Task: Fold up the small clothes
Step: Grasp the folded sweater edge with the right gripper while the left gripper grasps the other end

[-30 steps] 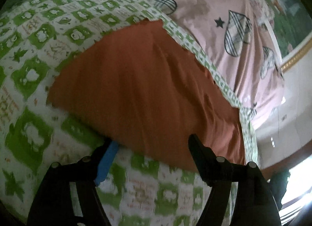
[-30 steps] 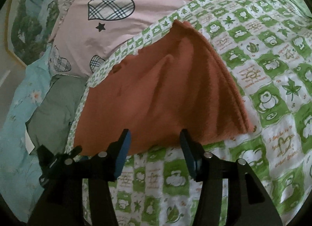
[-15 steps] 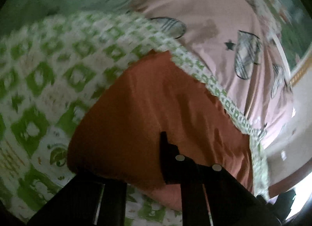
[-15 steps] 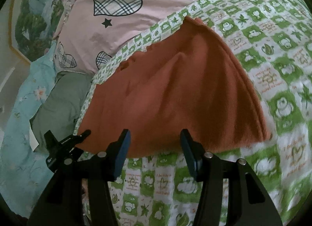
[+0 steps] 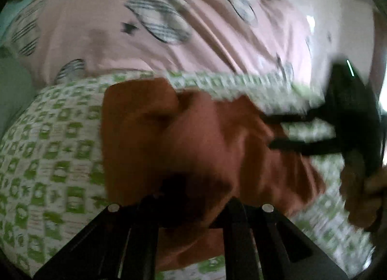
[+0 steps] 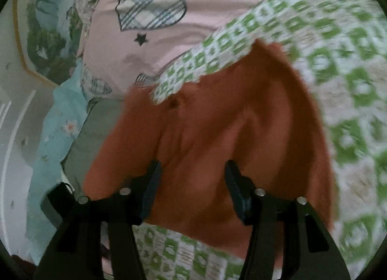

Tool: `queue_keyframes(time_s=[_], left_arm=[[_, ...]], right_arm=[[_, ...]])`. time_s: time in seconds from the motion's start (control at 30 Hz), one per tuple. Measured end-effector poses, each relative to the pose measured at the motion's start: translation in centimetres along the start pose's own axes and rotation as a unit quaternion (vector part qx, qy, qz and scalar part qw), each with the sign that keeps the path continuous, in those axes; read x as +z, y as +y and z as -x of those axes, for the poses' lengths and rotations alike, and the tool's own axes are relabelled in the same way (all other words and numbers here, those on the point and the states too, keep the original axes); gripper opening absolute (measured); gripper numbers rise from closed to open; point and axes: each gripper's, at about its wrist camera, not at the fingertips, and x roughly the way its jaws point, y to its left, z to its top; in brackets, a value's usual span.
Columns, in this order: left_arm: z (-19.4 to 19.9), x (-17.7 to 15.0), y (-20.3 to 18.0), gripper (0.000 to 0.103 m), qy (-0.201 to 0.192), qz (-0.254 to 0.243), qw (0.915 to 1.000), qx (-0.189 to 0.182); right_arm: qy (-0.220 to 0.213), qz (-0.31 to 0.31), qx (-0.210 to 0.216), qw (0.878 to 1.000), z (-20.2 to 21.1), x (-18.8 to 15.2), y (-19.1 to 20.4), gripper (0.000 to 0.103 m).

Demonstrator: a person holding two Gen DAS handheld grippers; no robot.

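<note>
Bedding underfoot: green-and-white checked quilt (image 6: 338,50), pink heart-print sheet (image 5: 205,38) beyond.

Left gripper (image 5: 193,197): tips buried in a raised bunch of the orange cloth (image 5: 193,140); looks clamped on it, blur noted. Right gripper (image 6: 192,178): spread wide over the orange cloth, nothing between the fingers.

Judged step: carrying a fold over. Best done low and slow, right side pinning the far edge flat, edges matched before release.

Left view only: right gripper side-on at the cloth's edge. Right view only: quilt corner lapped over the cloth's far edge.
</note>
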Motion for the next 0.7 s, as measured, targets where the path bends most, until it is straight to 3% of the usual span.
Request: queue_keyframes(time_s=[0.17,0.47,0.5,0.53,0.57,0.6,0.7], left_arm=[[-0.9,-1.9,-2.4,0.009,0.001,-0.058,0.9975,0.039],[-0.7,-2.4,-4.1,0.009,-0.015,-0.139,0.9870,0.080],[-0.7,-2.5,-4.3,0.009,-0.016,-0.147,0.9854,0.085],[-0.7,-2.4,-4.5,0.009,-0.017,-0.152,0.9843,0.088],[-0.6,-2.4,-4.7,0.009,-0.018,-0.156,0.9835,0.089],[-0.4,-2.3,-4.8,0.009,-0.019,-0.156,0.9835,0.089],[0.8,-1.3,-5.5,0.009,-0.035,-0.153,0.9852,0.070]], right_arm=[[0.064,0.010,-0.007,0.998,-5.6,1.7,0.7,0.077],[0.095,0.049,-0.031,0.994,-12.5,6.1,3.1,0.077],[0.100,0.050,-0.034,0.993,-13.0,6.4,3.1,0.073],[0.104,0.058,-0.040,0.992,-13.4,6.5,3.3,0.062],[0.111,0.076,-0.055,0.989,-13.7,6.5,3.8,0.032],[0.110,0.089,-0.071,0.987,-13.5,6.4,4.1,0.020],[0.068,0.108,-0.054,0.990,-10.1,6.7,4.8,0.016]])
